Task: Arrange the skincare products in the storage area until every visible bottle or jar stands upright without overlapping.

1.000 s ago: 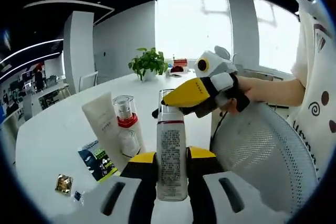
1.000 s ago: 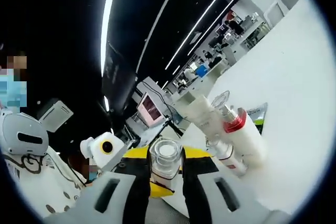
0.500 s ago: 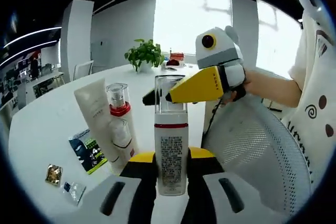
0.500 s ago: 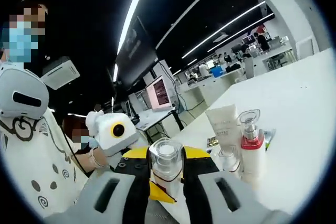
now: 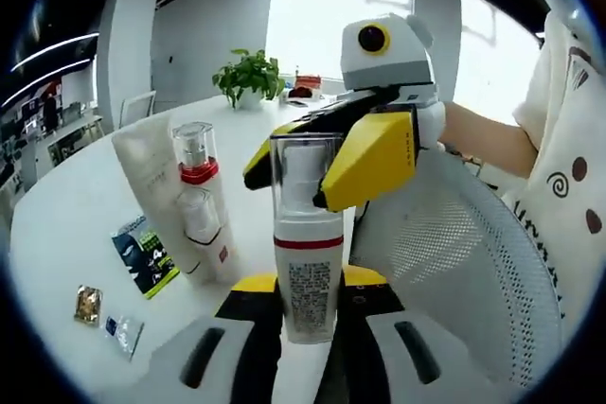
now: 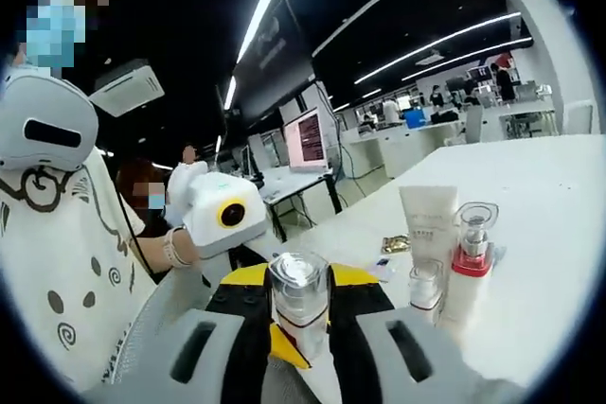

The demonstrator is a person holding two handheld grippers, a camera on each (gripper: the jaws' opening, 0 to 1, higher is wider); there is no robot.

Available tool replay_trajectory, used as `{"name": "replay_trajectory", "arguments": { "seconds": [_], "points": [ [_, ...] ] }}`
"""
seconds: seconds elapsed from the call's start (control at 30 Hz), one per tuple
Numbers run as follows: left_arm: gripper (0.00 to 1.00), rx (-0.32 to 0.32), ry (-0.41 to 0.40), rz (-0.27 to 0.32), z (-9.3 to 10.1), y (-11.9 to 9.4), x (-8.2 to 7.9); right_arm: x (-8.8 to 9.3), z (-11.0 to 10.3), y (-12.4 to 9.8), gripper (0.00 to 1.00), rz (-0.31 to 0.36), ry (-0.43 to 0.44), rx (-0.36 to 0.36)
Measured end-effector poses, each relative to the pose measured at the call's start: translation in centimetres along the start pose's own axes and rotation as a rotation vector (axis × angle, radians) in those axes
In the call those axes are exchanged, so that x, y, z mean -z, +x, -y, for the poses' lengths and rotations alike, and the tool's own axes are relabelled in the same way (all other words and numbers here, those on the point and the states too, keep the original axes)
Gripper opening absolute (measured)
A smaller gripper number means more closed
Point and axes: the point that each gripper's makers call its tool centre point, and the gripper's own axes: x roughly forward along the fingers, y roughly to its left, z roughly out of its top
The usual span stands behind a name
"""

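Left gripper view: left gripper (image 5: 309,305) clamps upright pump bottle (image 5: 307,262) body, right gripper (image 5: 327,163) jaws pinching its clear cap, tube (image 5: 151,186) + red-collar bottle (image 5: 204,205) standing on table (image 5: 66,224); right gripper view: cap (image 6: 298,286) from top btwn jaws, tube, red-collar bottle, small jar (image 6: 425,289).

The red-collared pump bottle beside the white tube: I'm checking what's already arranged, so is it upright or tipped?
Upright: the red-collared pump bottle stands base-down on the white table, clear cap on top, next to the white tube.
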Motion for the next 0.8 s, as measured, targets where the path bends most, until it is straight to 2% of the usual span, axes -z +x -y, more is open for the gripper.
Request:
{"name": "replay_trajectory", "arguments": {
  "seconds": [0.2,0.5,0.67,0.8],
  "points": [
    [0.18,-0.057,0.05,-0.009,-0.8,0.1,0.0,-0.1,0.6,0.4,0.21,-0.025,-0.053,0.033],
    [0.19,-0.112,0.095,-0.022,-1.9,0.0,0.3,0.2,2.1,0.1,0.21,-0.031,-0.034,0.09],
    [0.2,-0.134,0.111,-0.051,-2.4,0.0,0.8,0.2,2.7,-0.5,0.21,-0.031,-0.032,0.119],
    [0.21,-0.147,0.122,-0.087,-2.7,-0.1,1.5,0.5,4.0,-1.2,0.21,-0.056,-0.057,0.177]
  ]
}}
